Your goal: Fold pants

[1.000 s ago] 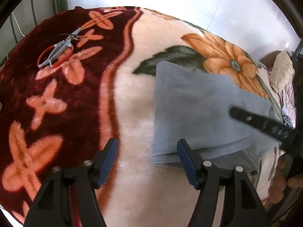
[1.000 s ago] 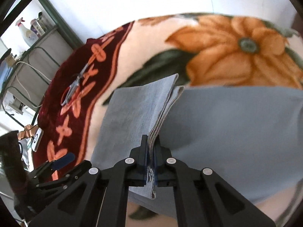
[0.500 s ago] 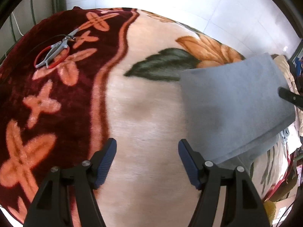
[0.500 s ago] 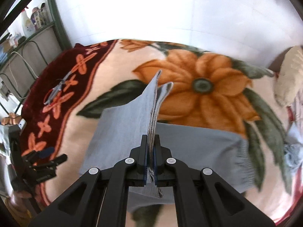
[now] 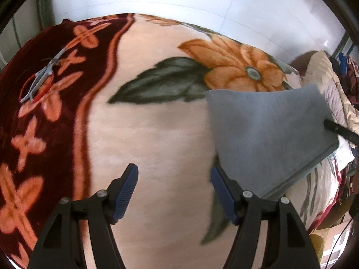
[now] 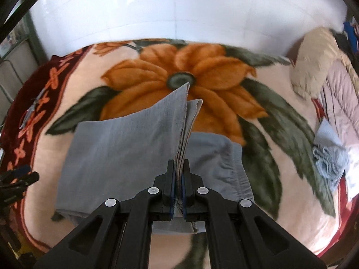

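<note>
Change: since half a second ago the pants have travelled more to my right, and the lifted layers now reach over the waistband part.
Right fingers: closed tight on the stacked edge of the pants, holding it up on edge above the lower part.
Left fingers: wide open, holding nothing, above bare blanket, just beside the left edge of the pants.
Pants: grey, folded, lying on the flower blanket on the bed, partly over the orange flower.
Scissors: on the dark red border, well apart from the pants.
Pillow: at the far right of the bed.
</note>
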